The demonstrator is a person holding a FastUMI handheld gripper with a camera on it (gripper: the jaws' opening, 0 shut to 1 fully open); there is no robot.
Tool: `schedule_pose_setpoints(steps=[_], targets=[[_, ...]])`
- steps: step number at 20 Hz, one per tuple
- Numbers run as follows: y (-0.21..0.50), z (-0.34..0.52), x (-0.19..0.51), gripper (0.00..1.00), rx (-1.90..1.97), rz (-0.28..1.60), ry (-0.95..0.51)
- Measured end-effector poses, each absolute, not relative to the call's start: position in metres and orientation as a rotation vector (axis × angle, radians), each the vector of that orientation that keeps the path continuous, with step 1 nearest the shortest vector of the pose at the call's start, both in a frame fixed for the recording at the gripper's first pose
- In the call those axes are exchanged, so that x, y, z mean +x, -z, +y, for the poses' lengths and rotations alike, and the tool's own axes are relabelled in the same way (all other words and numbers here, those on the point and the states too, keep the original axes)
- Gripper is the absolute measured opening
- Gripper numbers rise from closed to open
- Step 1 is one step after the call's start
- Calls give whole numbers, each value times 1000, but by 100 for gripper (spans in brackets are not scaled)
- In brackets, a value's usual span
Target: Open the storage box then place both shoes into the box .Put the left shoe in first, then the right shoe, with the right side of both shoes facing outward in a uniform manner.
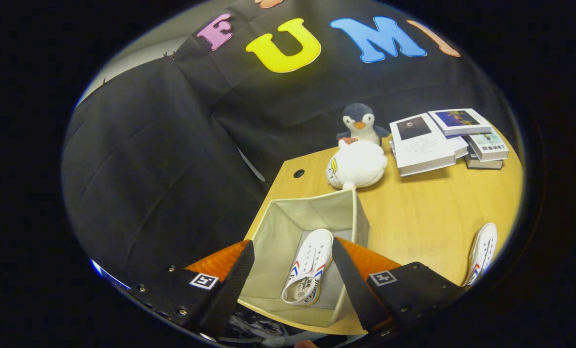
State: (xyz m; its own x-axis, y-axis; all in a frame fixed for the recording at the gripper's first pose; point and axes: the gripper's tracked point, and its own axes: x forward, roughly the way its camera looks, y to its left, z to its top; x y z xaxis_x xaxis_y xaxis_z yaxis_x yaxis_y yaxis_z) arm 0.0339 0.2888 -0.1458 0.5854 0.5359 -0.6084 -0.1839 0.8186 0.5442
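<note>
Claw (288, 270) spread wide, empty, above open storage box (288, 217). One shoe (309, 270) inside box; second shoe (483, 253) right of box on table (423, 212). Probably light canvas, soft; grip at heel collar.

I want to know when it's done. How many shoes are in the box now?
One. The storage box is open and one white shoe lies inside it, between the gripper fingers, which are spread open above the box and hold nothing. The other shoe waits on the table, off beside the box. It has yet to be picked up and put in.
</note>
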Motion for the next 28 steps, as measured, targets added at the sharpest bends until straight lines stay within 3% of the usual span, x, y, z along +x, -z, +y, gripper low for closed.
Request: schedule_pose_setpoints(steps=[15, 28], targets=[[162, 102, 20, 98, 373, 825, -208], [224, -11, -18, 98, 333, 962, -88]])
